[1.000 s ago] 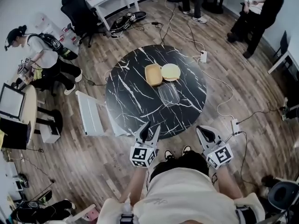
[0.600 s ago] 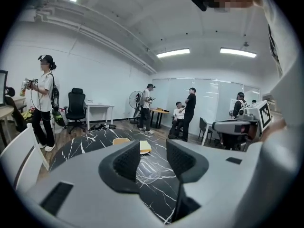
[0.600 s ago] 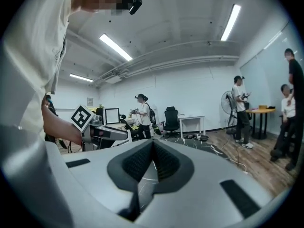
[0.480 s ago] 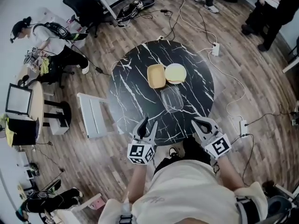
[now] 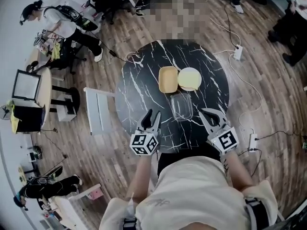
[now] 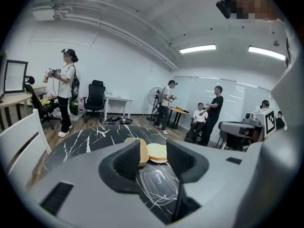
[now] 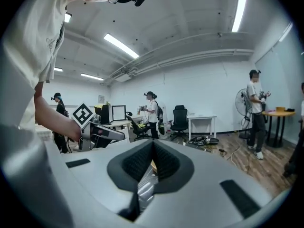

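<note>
A round black marble table [image 5: 144, 75] carries a tan square bowl [image 5: 168, 79], a round cream plate [image 5: 189, 78] beside it and a clear plastic container [image 5: 181, 108] nearer me. My left gripper [image 5: 151, 119] hovers over the table's near edge, left of the clear container, open and holding nothing. In the left gripper view the tan bowl [image 6: 142, 152], the plate [image 6: 158, 152] and the clear container [image 6: 159, 187] show between its jaws [image 6: 153, 158]. My right gripper [image 5: 211, 115] hangs at the near right edge, shut with nothing in it [image 7: 152, 159]; the clear container [image 7: 144, 188] shows below its jaws.
A white chair [image 5: 98, 111] stands against the table's left side. Farther left are a desk with a monitor [image 5: 26, 85] and a crouching person [image 5: 60, 25]. Cables and power strips [image 5: 238, 52] lie on the wood floor at the right. Other people stand at the room's far side.
Both grippers have come forward from short of the table to over its near edge. The bowl, plate and clear container now show between the left jaws. Neither gripper's state changed.
</note>
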Motion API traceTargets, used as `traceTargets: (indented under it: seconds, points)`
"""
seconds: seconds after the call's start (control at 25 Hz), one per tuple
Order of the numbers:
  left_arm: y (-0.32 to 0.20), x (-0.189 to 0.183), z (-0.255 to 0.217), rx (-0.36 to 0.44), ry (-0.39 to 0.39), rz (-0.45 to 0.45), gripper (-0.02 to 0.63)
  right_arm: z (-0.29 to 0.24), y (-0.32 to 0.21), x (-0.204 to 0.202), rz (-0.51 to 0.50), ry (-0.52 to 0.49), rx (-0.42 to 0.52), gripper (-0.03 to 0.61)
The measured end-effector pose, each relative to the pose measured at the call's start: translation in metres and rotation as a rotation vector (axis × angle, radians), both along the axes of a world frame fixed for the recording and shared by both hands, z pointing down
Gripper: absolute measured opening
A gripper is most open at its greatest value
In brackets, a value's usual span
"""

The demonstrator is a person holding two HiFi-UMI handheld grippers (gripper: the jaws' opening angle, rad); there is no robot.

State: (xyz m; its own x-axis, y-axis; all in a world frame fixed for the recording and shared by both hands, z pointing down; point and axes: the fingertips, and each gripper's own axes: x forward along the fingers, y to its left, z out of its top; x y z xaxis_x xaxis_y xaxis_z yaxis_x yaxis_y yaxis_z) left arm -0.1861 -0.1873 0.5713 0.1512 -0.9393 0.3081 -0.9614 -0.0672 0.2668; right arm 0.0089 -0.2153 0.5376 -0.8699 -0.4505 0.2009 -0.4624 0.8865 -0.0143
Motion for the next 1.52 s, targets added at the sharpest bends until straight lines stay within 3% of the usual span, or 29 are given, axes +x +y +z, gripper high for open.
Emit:
traceTargets:
  seconds: [0.2, 0.48, 0.88, 1.12, 1.32, 1.52]
  points:
    - [-0.012, 0.014, 0.045, -0.115, 0.055, 0.006, 0.187, 0.015, -0.013, 0.003, -0.035, 0.036, -0.024, 0.006]
    - [-0.022, 0.033, 0.107, -0.24, 0.076, 0.045, 0.187, 0.037, -0.025, 0.007, -0.029, 0.053, -0.08, 0.006]
    - [-0.029, 0.024, 0.2, -0.453, 0.148, -0.056, 0.158, 0.061, -0.027, 0.02, -0.071, 0.119, -0.126, 0.006]
    - [-0.039, 0.022, 0.228, -0.531, 0.142, -0.071, 0.147, 0.064, -0.039, 0.019, -0.102, 0.144, -0.147, 0.006]
    - [-0.037, 0.022, 0.237, -0.593, 0.088, -0.047, 0.135, 0.059, -0.053, 0.014, -0.099, 0.12, -0.162, 0.006]
    - [-0.037, 0.021, 0.243, -0.618, 0.096, -0.056, 0.1, 0.06, -0.062, 0.014, -0.11, 0.114, -0.168, 0.006]
